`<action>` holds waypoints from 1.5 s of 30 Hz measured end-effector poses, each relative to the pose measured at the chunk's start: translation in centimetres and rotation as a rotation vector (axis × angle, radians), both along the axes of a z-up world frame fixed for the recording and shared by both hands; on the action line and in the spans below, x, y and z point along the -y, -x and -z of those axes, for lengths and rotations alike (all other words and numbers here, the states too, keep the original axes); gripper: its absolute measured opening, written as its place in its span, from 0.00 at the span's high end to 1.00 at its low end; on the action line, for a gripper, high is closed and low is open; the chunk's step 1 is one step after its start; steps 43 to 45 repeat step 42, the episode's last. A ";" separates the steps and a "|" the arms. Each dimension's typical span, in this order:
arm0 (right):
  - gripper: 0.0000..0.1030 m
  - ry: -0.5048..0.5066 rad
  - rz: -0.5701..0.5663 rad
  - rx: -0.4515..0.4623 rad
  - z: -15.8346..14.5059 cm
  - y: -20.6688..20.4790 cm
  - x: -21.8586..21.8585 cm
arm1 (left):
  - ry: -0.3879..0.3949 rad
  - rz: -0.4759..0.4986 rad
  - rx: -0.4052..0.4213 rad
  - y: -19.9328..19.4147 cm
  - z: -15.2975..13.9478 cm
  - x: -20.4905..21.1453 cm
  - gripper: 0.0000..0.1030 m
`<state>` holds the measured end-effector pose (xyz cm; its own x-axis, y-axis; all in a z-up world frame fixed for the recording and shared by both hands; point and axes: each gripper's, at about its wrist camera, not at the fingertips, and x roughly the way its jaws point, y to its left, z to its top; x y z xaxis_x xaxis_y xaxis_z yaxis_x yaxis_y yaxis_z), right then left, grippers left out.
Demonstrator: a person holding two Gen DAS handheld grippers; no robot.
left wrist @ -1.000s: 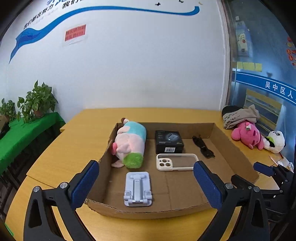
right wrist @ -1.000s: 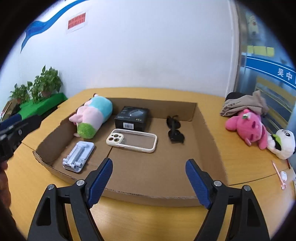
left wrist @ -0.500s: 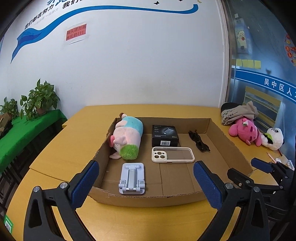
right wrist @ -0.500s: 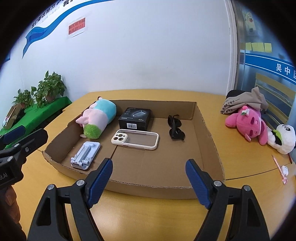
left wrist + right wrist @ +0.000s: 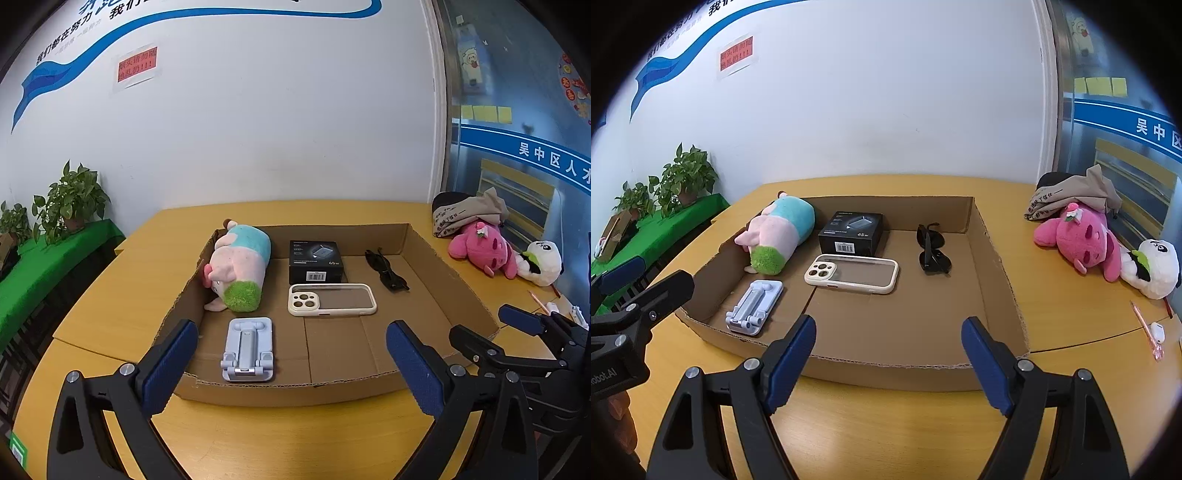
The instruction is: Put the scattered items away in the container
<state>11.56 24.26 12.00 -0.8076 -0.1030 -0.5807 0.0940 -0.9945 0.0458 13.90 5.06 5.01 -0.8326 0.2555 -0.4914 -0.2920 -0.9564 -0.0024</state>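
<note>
The small black rectangular box [image 5: 851, 235] is showing "65w" in white on its lid and a barcode sticker on its front; the other print on it is too small to read. It is lying inside the shallow brown cardboard tray [image 5: 1001, 273], behind the cream phone case with a clear back [image 5: 851, 273]. The folded black sunglasses [image 5: 932, 249], the pale blue folding phone stand [image 5: 754, 301] and the pink, blue and green plush toy [image 5: 777, 233] are lying in the tray too. The red wall notice [image 5: 137, 65] is carrying blurred Chinese characters. The left gripper [image 5: 291, 365] and the right gripper [image 5: 888, 354] are both hovering before the tray's near wall, jaws spread wide, grasping nothing
</note>
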 end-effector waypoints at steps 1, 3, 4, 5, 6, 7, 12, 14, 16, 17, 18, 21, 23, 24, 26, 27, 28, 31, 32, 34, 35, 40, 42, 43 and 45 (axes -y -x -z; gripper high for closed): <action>0.21 0.001 -0.002 0.001 0.0 0.0 0.0 | 0.002 0.000 0.000 0.0 0.0 0.0 0.00; 0.21 -0.003 -0.007 -0.001 0.1 0.1 0.2 | 0.006 -0.004 0.000 0.1 0.0 -0.1 0.00; 0.21 -0.004 -0.009 0.000 0.1 0.1 0.2 | 0.007 -0.005 0.002 0.1 0.1 -0.2 0.00; 0.21 -0.003 -0.009 0.002 0.1 0.2 0.3 | 0.008 -0.003 0.005 0.1 0.2 -0.2 0.00; 0.21 -0.002 -0.008 0.003 0.1 0.2 0.3 | 0.009 -0.002 0.005 0.1 0.2 -0.2 0.00; 0.21 -0.003 -0.008 0.002 0.1 0.2 0.3 | 0.011 -0.002 0.003 0.1 0.2 -0.2 0.00; 0.21 -0.009 -0.007 -0.002 -0.1 0.3 0.4 | 0.004 -0.001 0.014 0.3 0.3 0.0 0.00; 0.21 -0.008 -0.008 -0.004 -0.3 0.3 0.5 | 0.012 -0.005 0.010 0.3 0.3 0.0 0.00; 0.21 -0.016 -0.009 -0.008 -0.3 0.3 0.6 | 0.019 -0.015 0.015 0.4 0.4 0.1 0.00; 0.21 -0.016 -0.010 -0.007 -0.3 0.3 0.6 | 0.020 -0.018 0.018 0.4 0.4 0.1 0.00; 0.21 -0.015 -0.010 -0.004 -0.3 0.4 0.6 | 0.020 -0.019 0.022 0.4 0.4 0.2 0.00; 0.21 -0.024 -0.012 0.000 -0.2 0.2 0.7 | 0.019 -0.031 0.030 0.4 0.5 0.4 0.00; 0.22 -0.025 -0.013 0.000 -0.1 0.1 0.8 | 0.013 -0.032 0.038 0.3 0.6 0.6 0.00; 0.22 -0.024 -0.012 0.001 -0.1 0.1 0.8 | 0.011 -0.029 0.043 0.2 0.7 0.6 0.00; 0.21 -0.028 -0.015 0.001 -0.1 0.0 0.9 | 0.012 -0.025 0.048 0.1 0.8 0.6 0.00; 0.22 -0.031 -0.016 0.001 -0.1 -0.1 1.0 | 0.011 -0.025 0.052 0.1 0.9 0.6 0.00; 0.21 -0.033 -0.017 0.001 -0.1 -0.1 1.0 | 0.009 -0.022 0.057 0.0 0.9 0.5 0.00; 0.21 -0.029 -0.016 0.000 -0.2 -0.2 1.1 | 0.010 -0.009 0.060 -0.1 0.9 0.4 0.00; 0.21 -0.030 -0.017 -0.001 -0.3 -0.3 1.1 | 0.010 -0.013 0.057 -0.2 0.8 0.4 0.00; 0.22 -0.035 -0.017 0.000 -0.2 -0.4 1.2 | 0.002 -0.015 0.063 -0.3 0.8 0.5 0.00; 0.21 -0.035 -0.016 0.000 -0.2 -0.4 1.1 | -0.004 -0.011 0.068 -0.3 0.8 0.5 0.00; 0.21 -0.039 -0.014 0.008 0.0 -0.7 1.1 | 0.018 -0.013 0.065 -0.7 1.1 0.2 0.00; 0.22 -0.039 -0.012 0.006 -0.1 -0.8 1.1 | 0.026 -0.006 0.060 -0.9 1.2 0.0 0.00; 0.22 -0.039 -0.012 0.006 -0.1 -0.8 1.1 | 0.026 -0.006 0.060 -0.9 1.2 0.0 0.00; 0.22 -0.039 -0.012 0.006 -0.1 -0.8 1.1 | 0.026 -0.006 0.060 -0.9 1.2 0.0 0.00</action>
